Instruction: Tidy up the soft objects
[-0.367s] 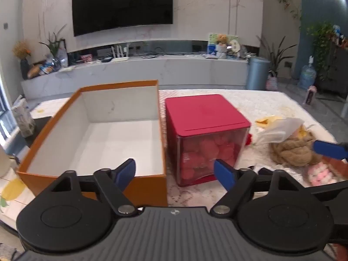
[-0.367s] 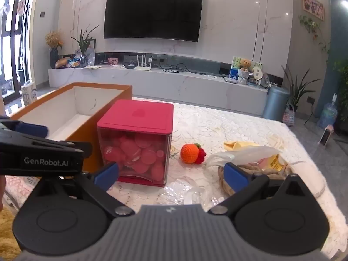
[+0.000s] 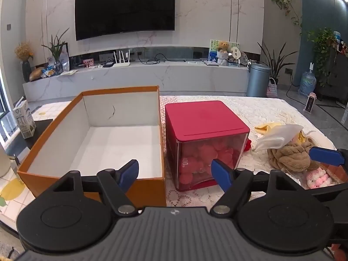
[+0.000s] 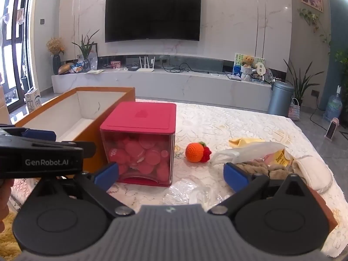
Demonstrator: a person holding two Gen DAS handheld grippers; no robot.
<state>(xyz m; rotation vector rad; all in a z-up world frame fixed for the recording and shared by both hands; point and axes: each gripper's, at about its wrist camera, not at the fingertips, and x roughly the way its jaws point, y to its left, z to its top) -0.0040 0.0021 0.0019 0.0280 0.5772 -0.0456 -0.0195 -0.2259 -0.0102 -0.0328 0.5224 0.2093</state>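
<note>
Above the table, both grippers (left (image 3: pixel 175 174), right (image 4: pixel 171 175)) stay spread wide, empty, barely shifted.

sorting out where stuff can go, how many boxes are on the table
2: an open orange box, empty inside, on the left, and a red-lidded clear box of pink pieces right beside it.

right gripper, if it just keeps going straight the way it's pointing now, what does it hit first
Probably the crumpled clear plastic wrap on the lace tablecloth, lying just ahead between the open right gripper fingers. The crocheted orange sits further along; depth is hard to judge.
</note>
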